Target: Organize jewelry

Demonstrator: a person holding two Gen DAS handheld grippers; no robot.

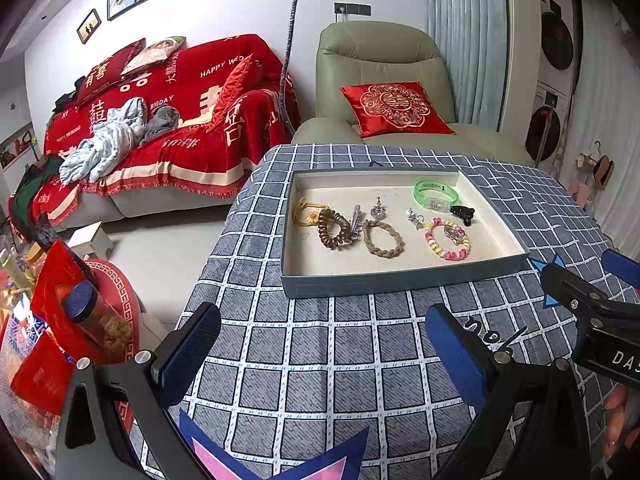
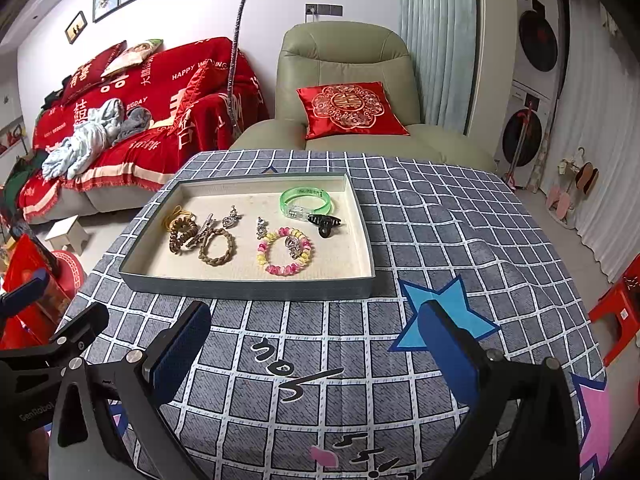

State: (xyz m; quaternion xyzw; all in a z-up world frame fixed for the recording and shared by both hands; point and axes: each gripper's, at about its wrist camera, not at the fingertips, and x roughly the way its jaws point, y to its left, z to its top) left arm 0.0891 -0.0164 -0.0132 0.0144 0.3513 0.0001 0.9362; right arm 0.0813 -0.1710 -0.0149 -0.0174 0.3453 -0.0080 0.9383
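- The left claw (image 1: 320, 364) is spread wide, its blue-padded fingers (image 1: 188, 354) holding nothing, hovering over the grey checked tabletop (image 1: 320, 360) on the near side of the shallow grey tray (image 1: 400, 280).
- The right claw (image 2: 316, 356) is likewise released and empty, also on the tray's near side.
- Inside the tray lie the jewelry: a translucent green plastic bangle (image 2: 306, 202) toward the far right, a pink-and-yellow beaded bracelet (image 2: 285, 257) near centre, and a brown braided loop (image 2: 216, 247) left of it.

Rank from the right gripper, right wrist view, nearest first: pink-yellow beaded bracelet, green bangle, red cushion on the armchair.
From the right gripper:
1. Pink-yellow beaded bracelet, tray's near half.
2. Green bangle, tray's far right corner.
3. Red cushion, on the armchair beyond the table.
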